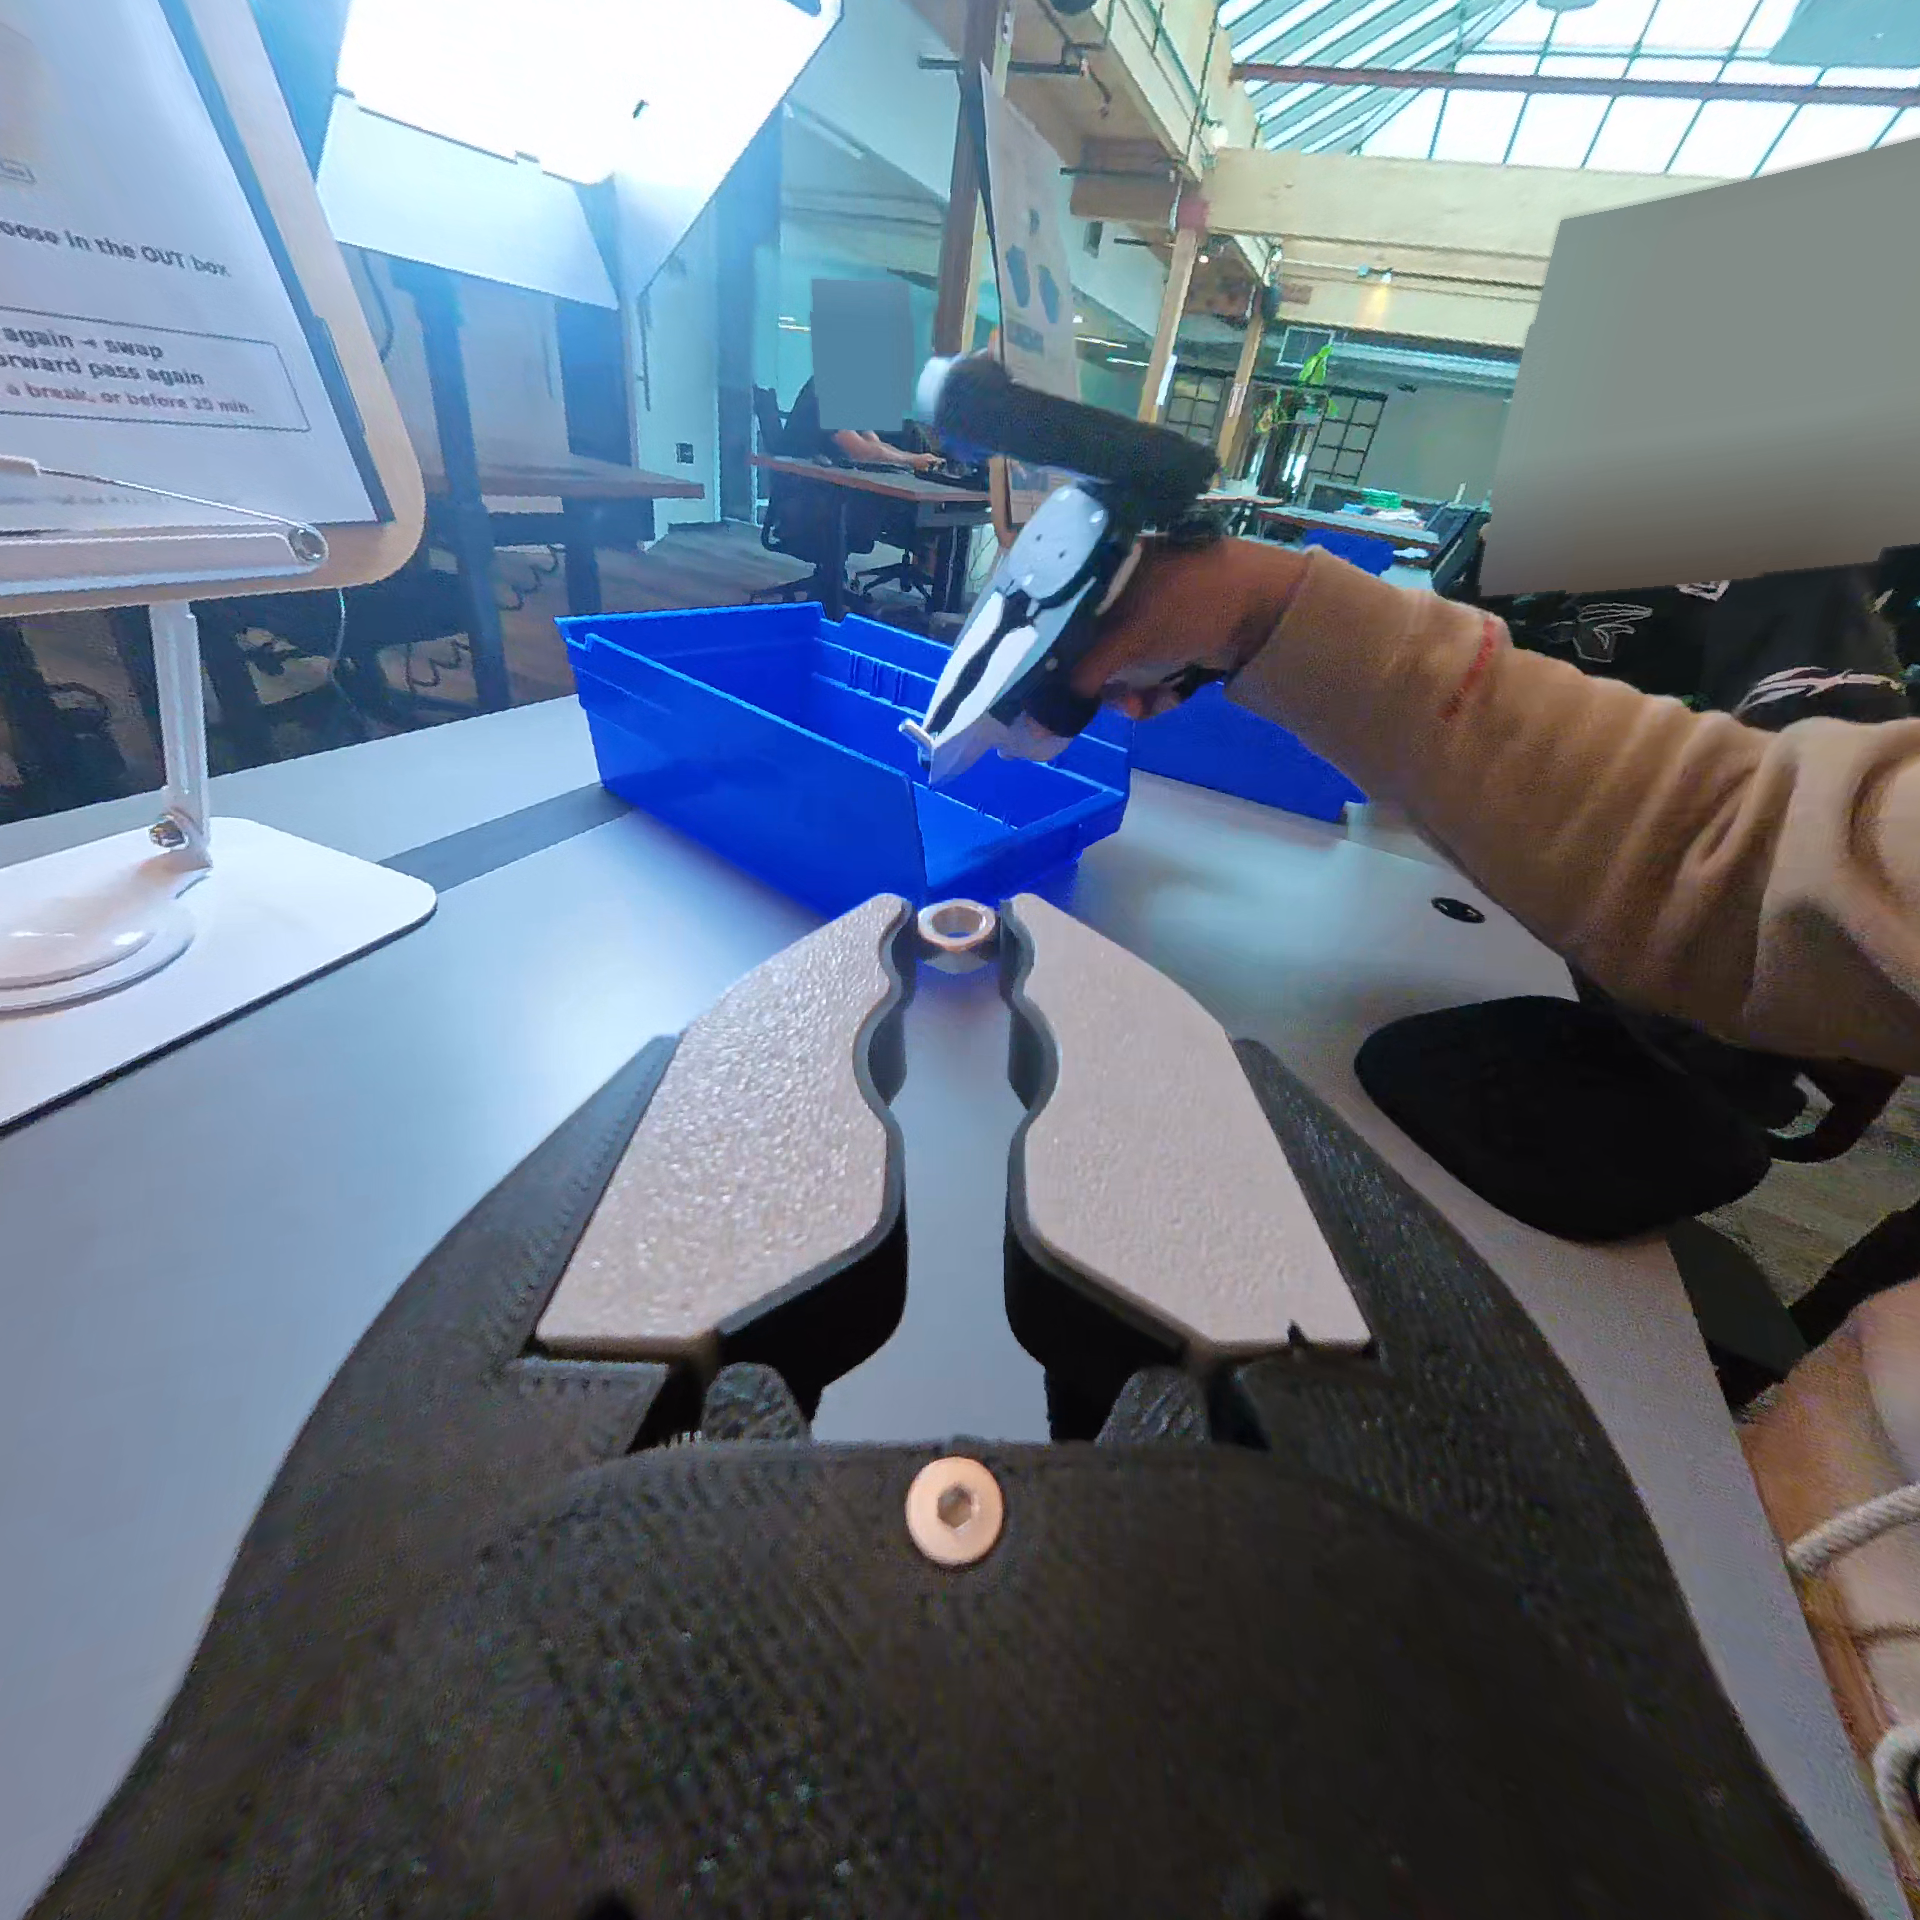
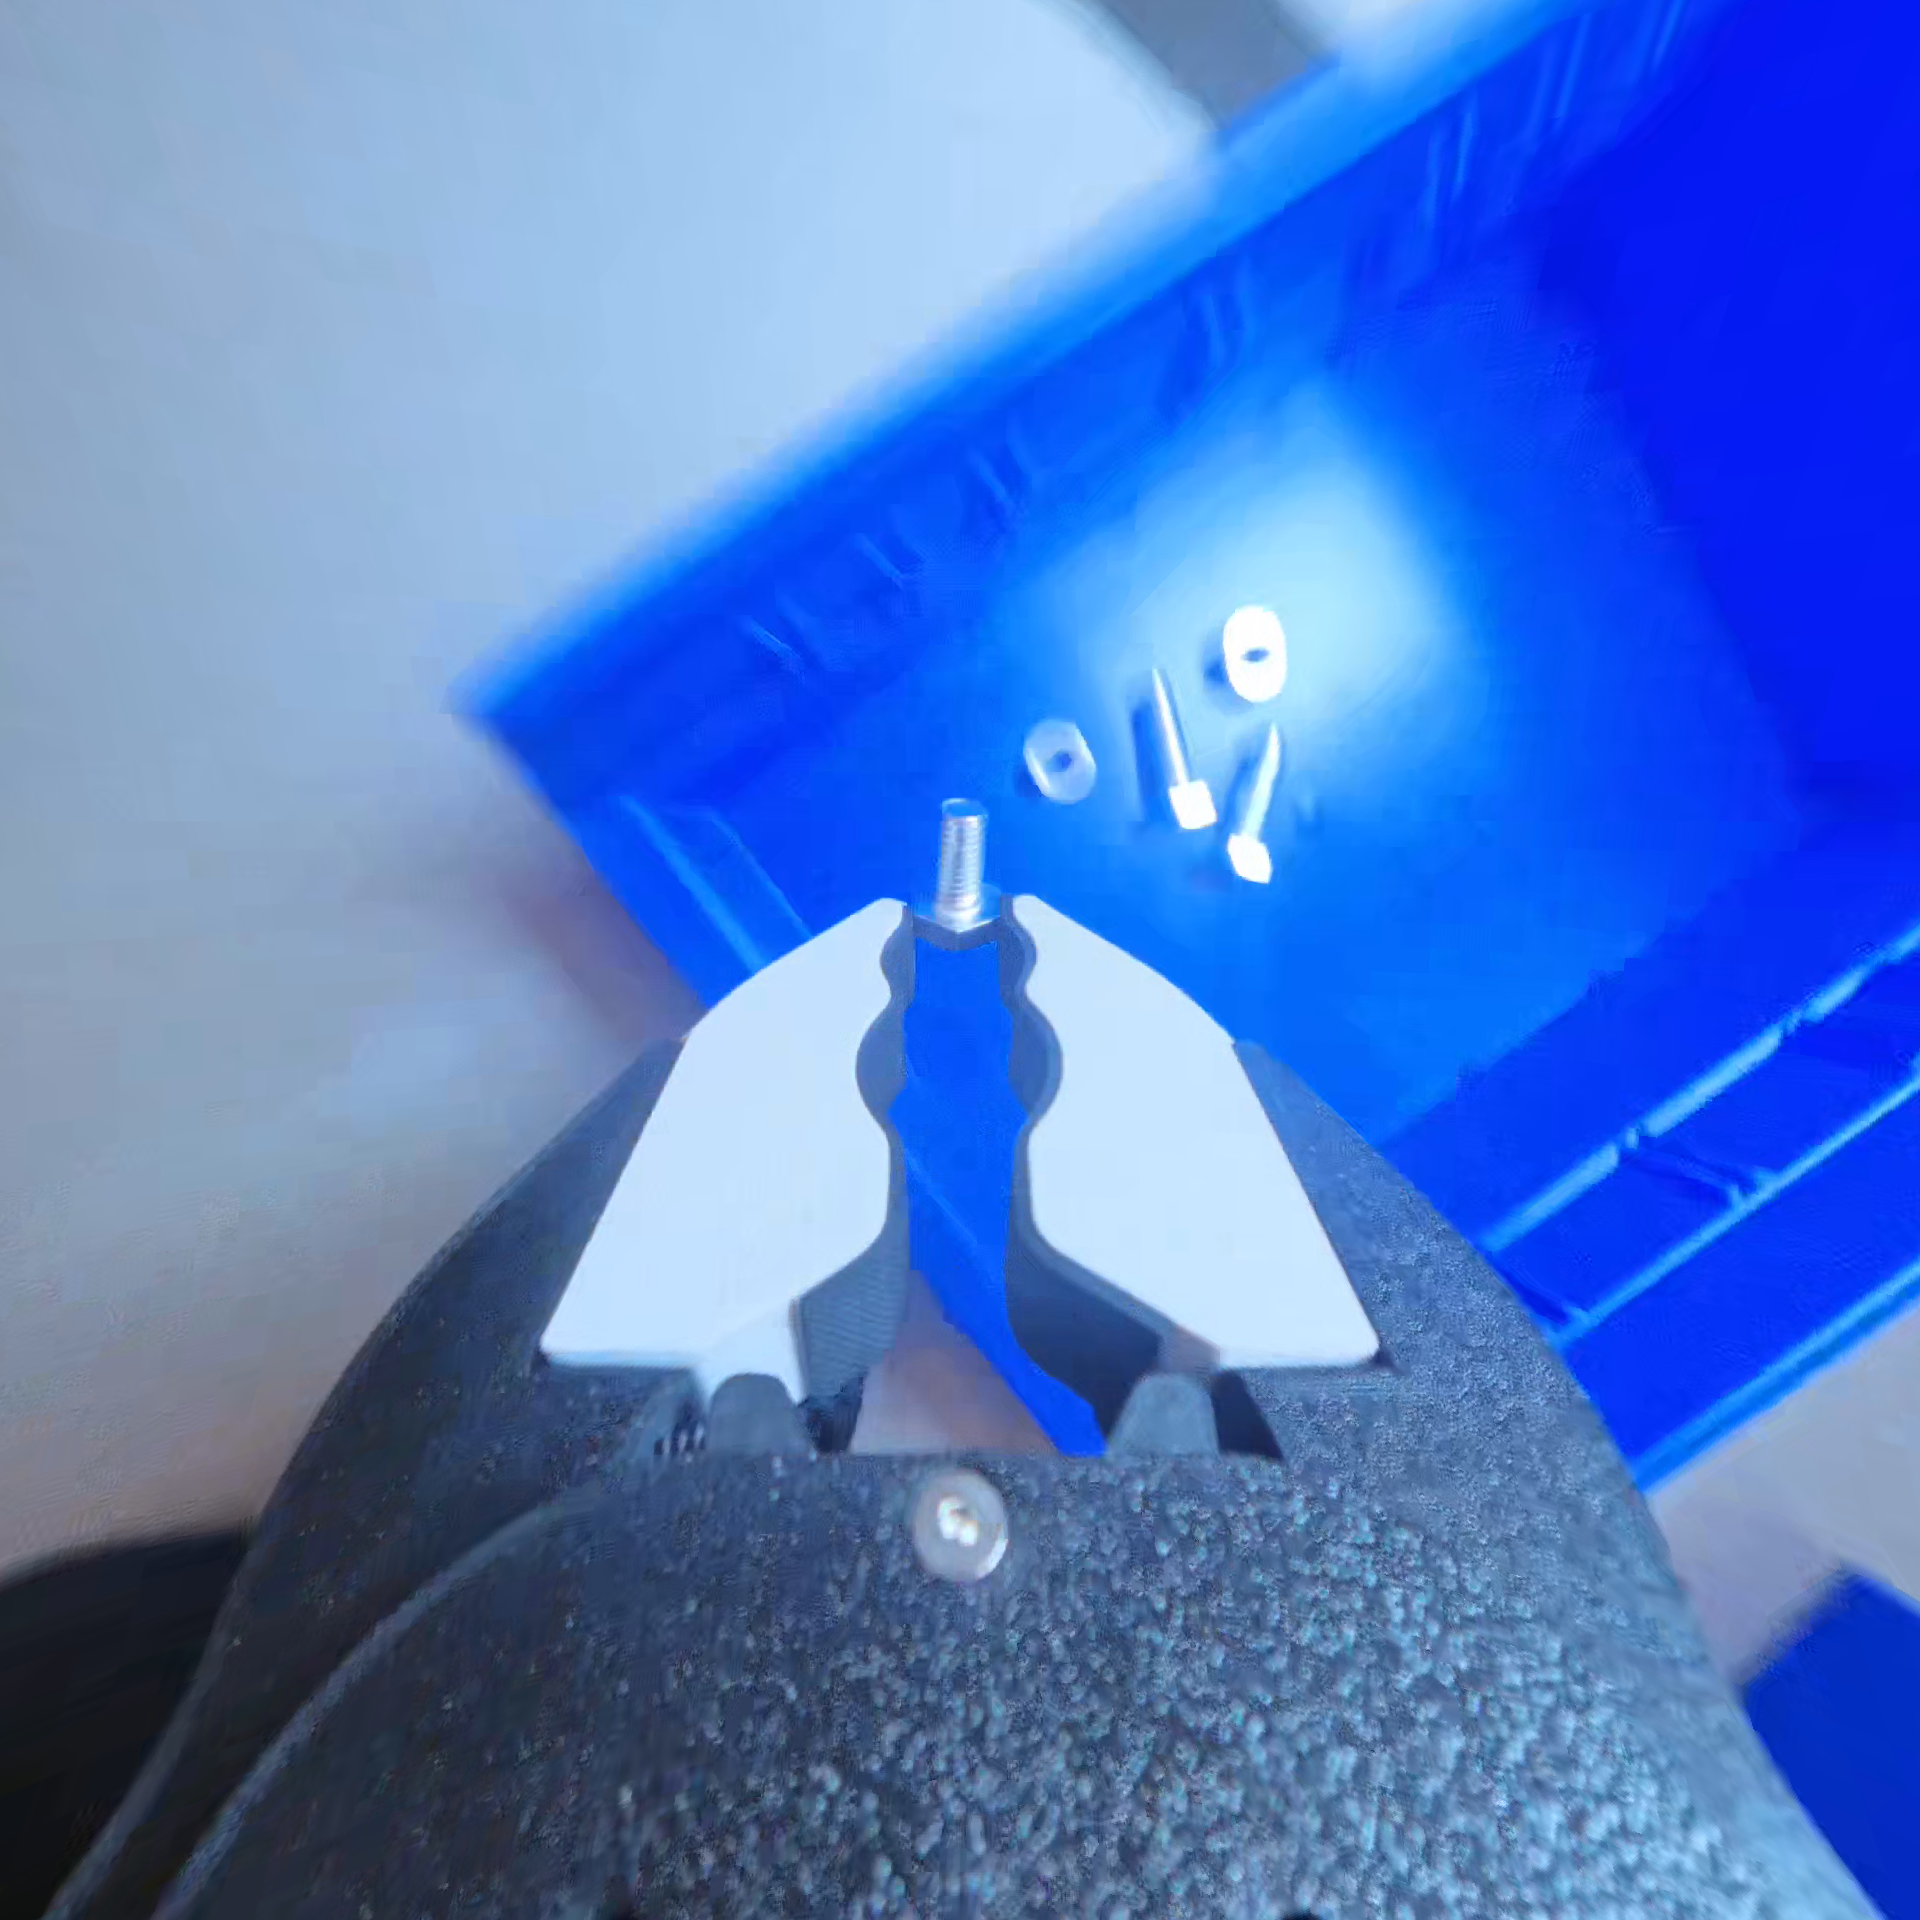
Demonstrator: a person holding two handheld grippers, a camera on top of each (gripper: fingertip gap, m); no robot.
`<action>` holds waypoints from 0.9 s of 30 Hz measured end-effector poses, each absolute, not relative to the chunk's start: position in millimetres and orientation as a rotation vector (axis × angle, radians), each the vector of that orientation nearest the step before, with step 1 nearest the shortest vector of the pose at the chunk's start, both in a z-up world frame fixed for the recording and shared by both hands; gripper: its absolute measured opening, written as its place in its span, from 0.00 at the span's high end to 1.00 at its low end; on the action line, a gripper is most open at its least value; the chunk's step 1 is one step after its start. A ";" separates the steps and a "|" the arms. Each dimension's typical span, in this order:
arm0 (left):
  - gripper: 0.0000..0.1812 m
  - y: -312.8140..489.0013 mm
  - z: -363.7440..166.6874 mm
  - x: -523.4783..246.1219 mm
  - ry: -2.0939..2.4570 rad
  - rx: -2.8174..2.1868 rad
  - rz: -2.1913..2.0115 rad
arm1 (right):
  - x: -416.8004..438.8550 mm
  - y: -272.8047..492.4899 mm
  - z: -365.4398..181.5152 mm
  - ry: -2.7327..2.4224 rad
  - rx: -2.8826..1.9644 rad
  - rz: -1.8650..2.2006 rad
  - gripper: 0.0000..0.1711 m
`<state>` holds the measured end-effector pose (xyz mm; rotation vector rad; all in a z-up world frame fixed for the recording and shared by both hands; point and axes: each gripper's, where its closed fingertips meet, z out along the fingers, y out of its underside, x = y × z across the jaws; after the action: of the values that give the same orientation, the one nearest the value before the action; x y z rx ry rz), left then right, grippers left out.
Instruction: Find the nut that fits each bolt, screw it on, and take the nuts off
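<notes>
A small silver hex nut (image 1: pixel 957 932) sits pinched between the tips of the left tongs (image 1: pixel 957 935), low above the grey desk (image 1: pixel 520 1039). The right tongs (image 2: pixel 957 914) are clamped on the hex head of a short threaded silver bolt (image 2: pixel 961 868), its shaft pointing away from the tips, over the near corner of the open blue plastic bin (image 2: pixel 1558 416). On the bin's floor lie two loose nuts (image 2: pixel 1060 764) and two more bolts (image 2: pixel 1179 764), close together.
</notes>
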<state>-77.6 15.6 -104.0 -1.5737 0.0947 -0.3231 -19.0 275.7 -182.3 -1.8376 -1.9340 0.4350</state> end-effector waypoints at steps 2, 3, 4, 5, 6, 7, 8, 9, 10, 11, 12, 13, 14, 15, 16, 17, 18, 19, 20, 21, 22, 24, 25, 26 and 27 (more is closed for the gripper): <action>0.92 15.3 -105.7 -73.8 0.098 -1.574 -0.325 | 2.9 310.8 -214.8 -2.049 -2.067 0.213 0.91; 0.92 15.1 -106.2 -71.6 0.104 -1.575 -0.323 | 12.4 318.4 -225.7 -2.100 -2.133 0.122 0.91; 0.92 15.1 -106.9 -69.8 0.112 -1.579 -0.317 | 19.9 321.7 -233.6 -2.151 -2.169 0.047 0.91; 0.92 14.8 -107.9 -68.0 0.120 -1.585 -0.308 | 24.2 324.2 -239.7 -2.180 -2.189 -0.014 0.91; 0.92 14.2 -108.8 -66.4 0.127 -1.589 -0.303 | 25.9 325.6 -245.0 -2.190 -2.207 -0.048 0.91; 0.92 14.1 -110.0 -64.9 0.130 -1.592 -0.303 | 26.1 325.0 -249.9 -2.199 -2.227 -0.055 0.91; 0.92 14.3 -111.3 -63.7 0.131 -1.595 -0.305 | 25.8 324.1 -254.3 -2.203 -2.240 -0.057 0.91; 0.92 14.6 -112.8 -62.2 0.131 -1.600 -0.308 | 25.3 324.8 -257.4 -2.200 -2.241 -0.068 0.91; 0.92 14.7 -113.9 -60.9 0.133 -1.604 -0.310 | 24.7 326.0 -258.9 -2.195 -2.235 -0.080 0.90; 0.92 14.7 -115.0 -59.1 0.137 -1.609 -0.307 | 23.6 327.2 -258.3 -2.186 -2.222 -0.084 0.85; 0.92 15.1 -116.7 -57.9 0.144 -1.616 -0.300 | 20.4 328.7 -254.2 -2.166 -2.189 -0.080 0.84; 0.92 15.9 -118.9 -56.1 0.153 -1.623 -0.290 | 14.4 328.6 -246.0 -2.137 -2.139 -0.053 0.81; 0.92 17.5 -121.3 -54.5 0.162 -1.633 -0.277 | 5.8 323.5 -233.6 -2.107 -2.078 0.010 0.80; 0.92 19.6 -123.6 -53.6 0.171 -1.643 -0.260 | -5.3 312.4 -217.1 -2.078 -2.002 0.106 0.80; 0.92 21.3 -126.5 -52.5 0.182 -1.656 -0.238 | -18.1 293.1 -196.8 -2.058 -1.903 0.241 0.80; 0.92 23.1 -130.3 -52.5 0.192 -1.672 -0.203 | -31.0 263.5 -174.0 -2.047 -1.793 0.422 0.80; 0.92 24.9 -133.9 -52.8 0.207 -1.690 -0.156 | -41.0 226.0 -150.6 -2.041 -1.686 0.630 0.80; 0.92 26.6 -137.0 -53.1 0.223 -1.706 -0.101 | -46.7 186.5 -129.5 -2.037 -1.591 0.823 0.80; 0.92 28.4 -139.6 -54.3 0.232 -1.723 -0.040 | -48.4 149.7 -113.8 -2.035 -1.510 0.969 0.80; 0.92 29.7 -142.0 -55.6 0.238 -1.742 0.021 | -48.2 117.9 -104.8 -2.036 -1.443 1.058 0.80; 0.92 30.7 -143.7 -56.4 0.248 -1.754 0.086 | -48.6 92.4 -100.9 -2.026 -1.393 1.103 0.81; 0.92 31.9 -145.2 -59.4 0.265 -1.771 0.232 | -52.7 57.5 -103.5 -1.983 -1.372 1.140 0.82; 0.92 32.5 -146.8 -61.0 0.272 -1.788 0.303 | -55.4 44.9 -107.6 -1.972 -1.383 1.162 0.82; 0.92 33.0 -147.6 -62.0 0.280 -1.797 0.363 | -58.7 35.5 -113.1 -1.967 -1.399 1.176 0.81; 0.92 33.4 -147.3 -62.2 0.291 -1.797 0.417 | -62.1 28.9 -120.0 -1.971 -1.418 1.174 0.80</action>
<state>-62.2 33.4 -147.3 -1.7968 0.2909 0.4166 -62.1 28.9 -120.0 -1.4180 -1.9711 1.1740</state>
